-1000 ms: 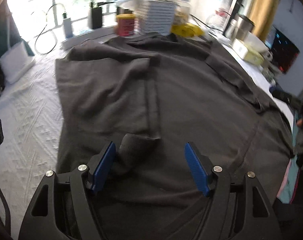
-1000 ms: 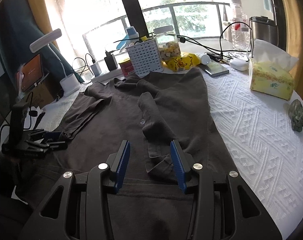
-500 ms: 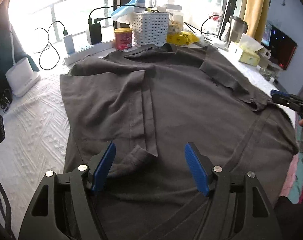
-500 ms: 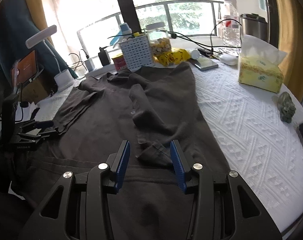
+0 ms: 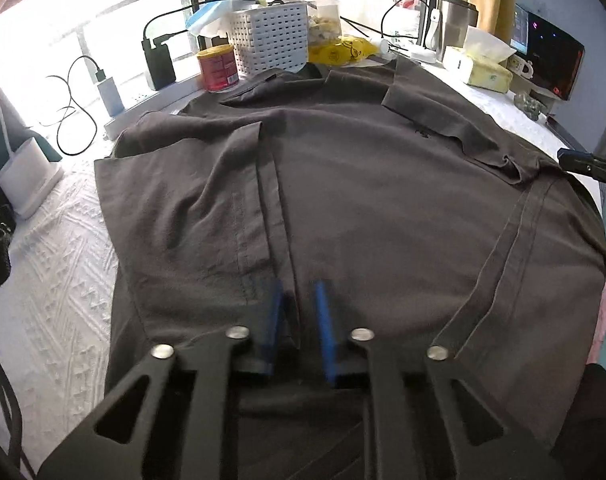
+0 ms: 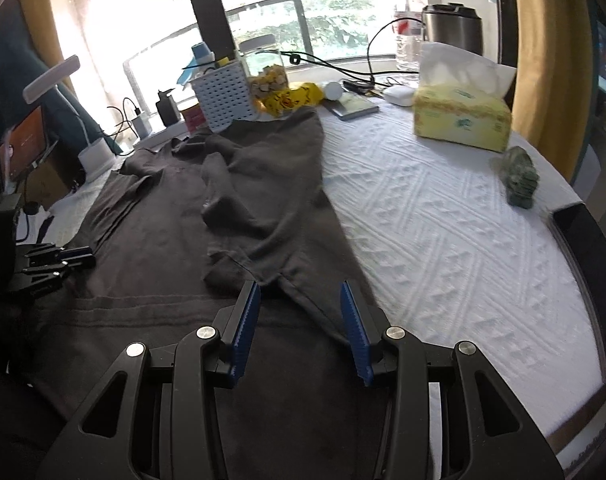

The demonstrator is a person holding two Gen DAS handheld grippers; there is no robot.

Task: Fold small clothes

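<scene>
Right now the dark grey shirt lies spread across the white textured tablecloth, its collar end toward the window and its hem nearest me. Both sleeves are folded in over the body. My left gripper has just been closing, and its blue pads now stand narrow with a ridge of the folded sleeve's hem pinched between them. My right gripper hangs about half open over the other folded sleeve's lower corner; cloth lies between the pads, but they stand clear of it on both sides.

Past the collar stands a white perforated basket with a blue-capped item and some pale blue material poking out of its top; I cannot make out what else it holds. Beside it is a clear jar with a white lid, partly filled with pale yellowish pieces, possibly snacks. A red can with a yellow lid sits left of the basket; its label is too blurred to read. A yellow bag printed with a cartoon duck face lies by the jar. Farther right, a yellow tissue box has a white tissue standing from its top, its green print unreadable.
</scene>
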